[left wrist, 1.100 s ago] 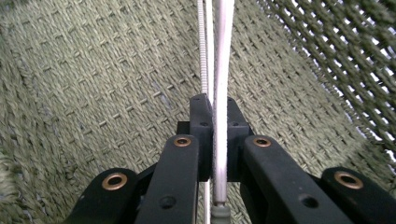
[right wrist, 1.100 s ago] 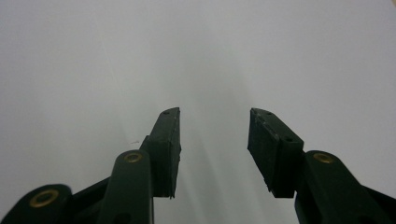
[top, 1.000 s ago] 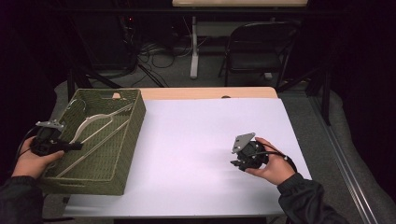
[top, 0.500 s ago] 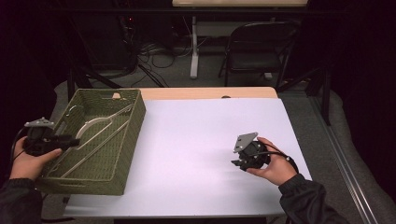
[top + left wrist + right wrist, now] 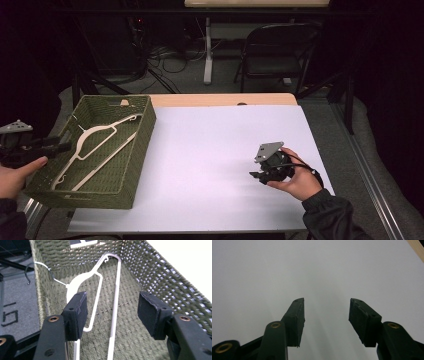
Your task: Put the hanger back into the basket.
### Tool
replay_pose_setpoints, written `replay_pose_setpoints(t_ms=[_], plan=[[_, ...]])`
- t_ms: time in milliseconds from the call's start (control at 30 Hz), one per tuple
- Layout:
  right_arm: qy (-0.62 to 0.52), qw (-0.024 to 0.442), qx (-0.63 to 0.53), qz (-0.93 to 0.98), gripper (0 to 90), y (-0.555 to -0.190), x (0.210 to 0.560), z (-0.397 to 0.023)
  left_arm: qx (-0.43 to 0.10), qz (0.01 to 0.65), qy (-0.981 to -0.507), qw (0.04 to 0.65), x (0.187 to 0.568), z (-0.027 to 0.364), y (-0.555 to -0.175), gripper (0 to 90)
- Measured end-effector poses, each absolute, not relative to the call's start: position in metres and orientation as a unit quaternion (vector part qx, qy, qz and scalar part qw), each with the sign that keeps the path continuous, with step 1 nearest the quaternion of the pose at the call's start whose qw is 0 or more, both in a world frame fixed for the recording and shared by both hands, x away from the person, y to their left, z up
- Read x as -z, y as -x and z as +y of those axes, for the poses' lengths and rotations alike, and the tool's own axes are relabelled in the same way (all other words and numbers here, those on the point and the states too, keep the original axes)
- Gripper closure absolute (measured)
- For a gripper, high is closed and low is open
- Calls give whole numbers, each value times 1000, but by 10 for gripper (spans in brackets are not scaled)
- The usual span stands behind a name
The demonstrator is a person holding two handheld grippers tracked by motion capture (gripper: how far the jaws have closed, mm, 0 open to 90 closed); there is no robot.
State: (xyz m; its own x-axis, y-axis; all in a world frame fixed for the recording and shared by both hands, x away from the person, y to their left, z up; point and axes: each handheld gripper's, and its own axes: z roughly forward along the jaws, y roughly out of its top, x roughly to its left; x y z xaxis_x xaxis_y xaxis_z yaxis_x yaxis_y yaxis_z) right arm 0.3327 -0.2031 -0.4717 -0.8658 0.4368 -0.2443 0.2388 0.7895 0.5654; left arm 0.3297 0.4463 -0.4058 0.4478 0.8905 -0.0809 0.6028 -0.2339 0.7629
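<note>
A green woven basket point(image 5: 135, 150) stands on the left of the white table point(image 5: 220, 150). A white hanger point(image 5: 95, 145) lies flat on its bottom, its wire hook point(image 5: 28, 272) hanging over the wall. My left gripper point(image 5: 62, 145) is held just outside the basket's left rim and points into it. Its jaws have just been opening and are open, with nothing between them; in the left gripper view point(image 5: 112, 305) the hanger point(image 5: 100, 285) lies beyond them. My right gripper point(image 5: 255, 176) rests low over the table at the right. Its jaws point(image 5: 325, 307) have just been opening too, over bare white surface.
A wide stretch of white table lies between the basket and the right hand. A wooden strip point(image 5: 225, 99) runs along the far edge. Beyond it stand a black folding chair point(image 5: 280, 50) and floor cables point(image 5: 170, 60). The basket's mesh wall point(image 5: 155, 272) rises beside the left jaws.
My left gripper has drawn back to the left and risen, from over the basket's rim to outside it, and its jaws have opened. The right hand has stayed put.
</note>
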Motion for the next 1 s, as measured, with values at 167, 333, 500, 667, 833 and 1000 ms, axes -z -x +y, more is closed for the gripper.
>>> replay_pose_setpoints(t_ms=[167,333,500,667,833,1000], plan=[[-194,184,-286,920,455,-328,471,-210,-187,472,-772,382,396,414,-317,401],[-206,189,-299,912,455,-319,467,-218,-168,445,-775,416,396,370,-304,402],[-229,190,-315,901,455,-310,469,-233,-163,406,-774,457,403,330,-290,403],[-262,193,-327,887,456,-295,472,-250,-166,381,-789,453,412,298,-280,403],[-281,193,-352,872,456,-288,479,-257,-159,361,-805,444,425,274,-270,403],[-301,189,-355,865,455,-280,489,-263,-138,356,-805,455,442,259,-267,403]])
